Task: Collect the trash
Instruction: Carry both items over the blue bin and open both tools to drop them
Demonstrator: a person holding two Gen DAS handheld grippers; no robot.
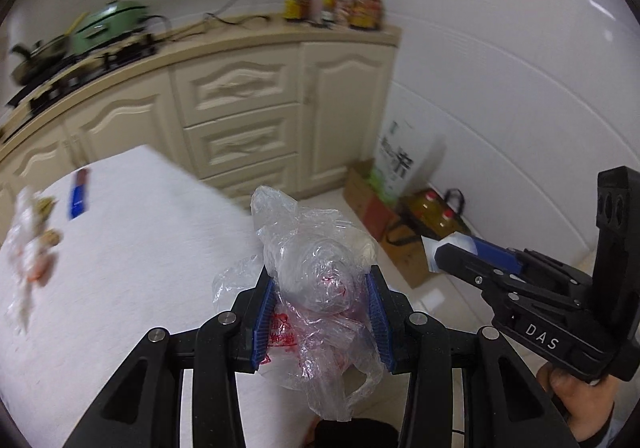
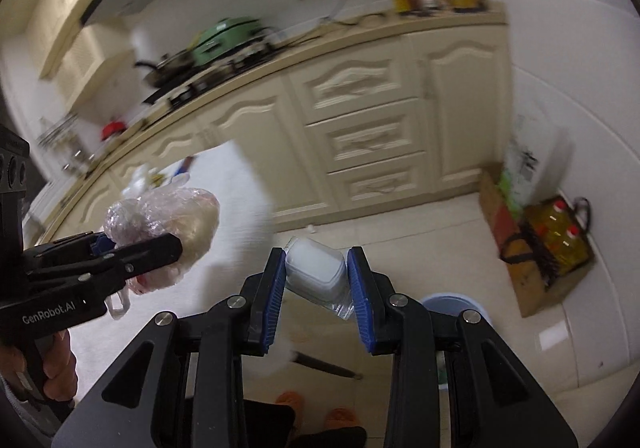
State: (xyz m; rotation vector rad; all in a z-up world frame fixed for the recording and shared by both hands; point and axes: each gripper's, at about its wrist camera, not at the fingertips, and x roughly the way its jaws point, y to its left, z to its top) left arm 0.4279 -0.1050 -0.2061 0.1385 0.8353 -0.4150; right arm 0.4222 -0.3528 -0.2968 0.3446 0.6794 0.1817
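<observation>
our left gripper (image 1: 322,312) pinches a crumpled plastic bag (image 1: 316,280) above the white table's (image 1: 132,248) right edge; our right gripper (image 2: 316,280) clamps a white plastic container (image 2: 316,268) over the floor, near a blue bin (image 2: 454,306).

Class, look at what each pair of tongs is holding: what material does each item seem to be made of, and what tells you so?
Left tongs: crumpled bag, thin clear plastic film; see-through, glossy wrinkles, red print.
Right tongs: small white tub, probably smooth rigid plastic; rounded moulded corners, clear film edge below.

Home kitchen: stove (image 2: 208,78), cream cabinets (image 1: 244,116), condiment bottles (image 1: 334,0).
</observation>
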